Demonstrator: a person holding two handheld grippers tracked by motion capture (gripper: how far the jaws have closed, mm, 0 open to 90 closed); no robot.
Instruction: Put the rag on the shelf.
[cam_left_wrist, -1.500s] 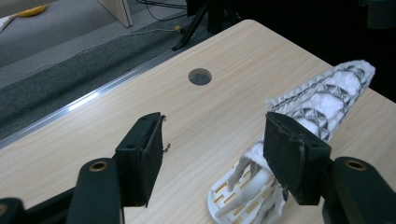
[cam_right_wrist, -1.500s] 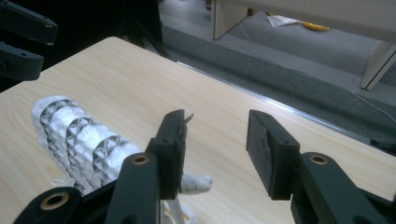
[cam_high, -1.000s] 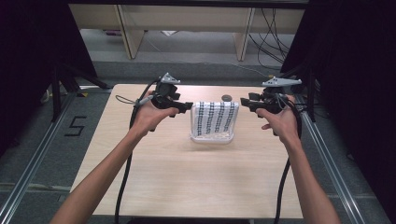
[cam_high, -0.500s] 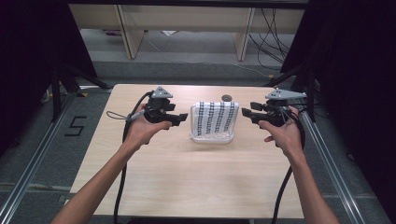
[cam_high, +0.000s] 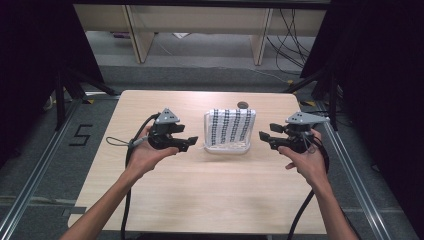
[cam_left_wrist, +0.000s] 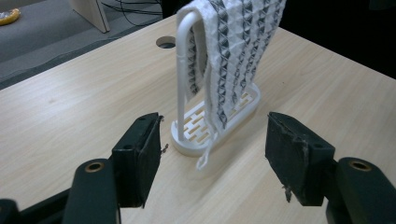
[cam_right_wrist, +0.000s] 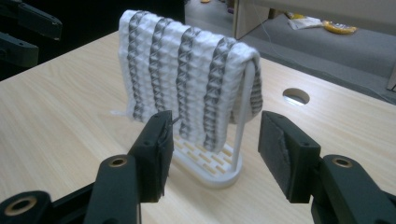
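From above, a white-and-grey patterned cloth hangs over a white rack mid-table, between the left gripper and right gripper. Left gripper view: jaws spread, empty, facing the rack's end. Right gripper view: jaws spread, empty, near the cloth.

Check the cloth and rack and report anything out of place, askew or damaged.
Nothing stands out. The white-and-grey patterned woven cloth hangs draped over the white plastic hoop rack, which stands upright on the light wooden table. A small cloth loop dangles loose at one corner. Both tongs are open, clear of it.
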